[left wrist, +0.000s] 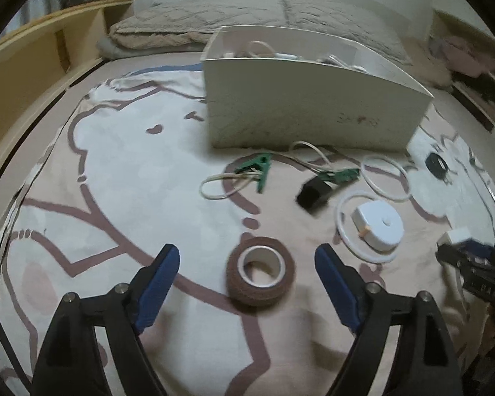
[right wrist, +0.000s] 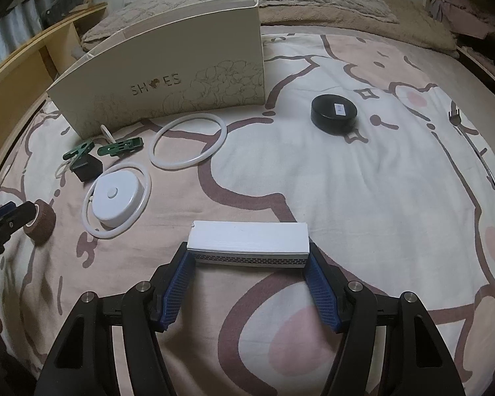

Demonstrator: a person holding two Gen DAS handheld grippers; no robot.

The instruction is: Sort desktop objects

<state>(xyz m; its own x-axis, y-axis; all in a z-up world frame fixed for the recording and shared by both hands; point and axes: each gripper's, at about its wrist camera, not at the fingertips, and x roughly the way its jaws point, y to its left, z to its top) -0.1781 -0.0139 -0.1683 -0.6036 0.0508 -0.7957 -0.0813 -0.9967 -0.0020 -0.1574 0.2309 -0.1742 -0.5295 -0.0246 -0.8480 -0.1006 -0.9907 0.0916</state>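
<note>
On the left, our left gripper (left wrist: 246,265) hangs with its jaws spread wide around the brown roll of fabric tape (left wrist: 260,275), neither blue pad touching it; the roll lies on its side on the patterned pink-and-white bedspread (left wrist: 122,165). Beyond it lie the green clips on cream wire (left wrist: 259,170), the small black block (left wrist: 312,194) and the round white puck inside its white cord loop (left wrist: 379,227), all just before the near wall of the cream cardboard shoe box (left wrist: 313,109). On the right, our right gripper (right wrist: 249,265) pinches the white rectangular box with a perforated grey face (right wrist: 247,242) by its short ends.

We judge the roll could roll away on the soft cover if a pad nudges it off-centre, and the white box could twist out of an end-only grip. The puck's cord crowds the roll's right side; the bedspread's left and near edges lie open.
</note>
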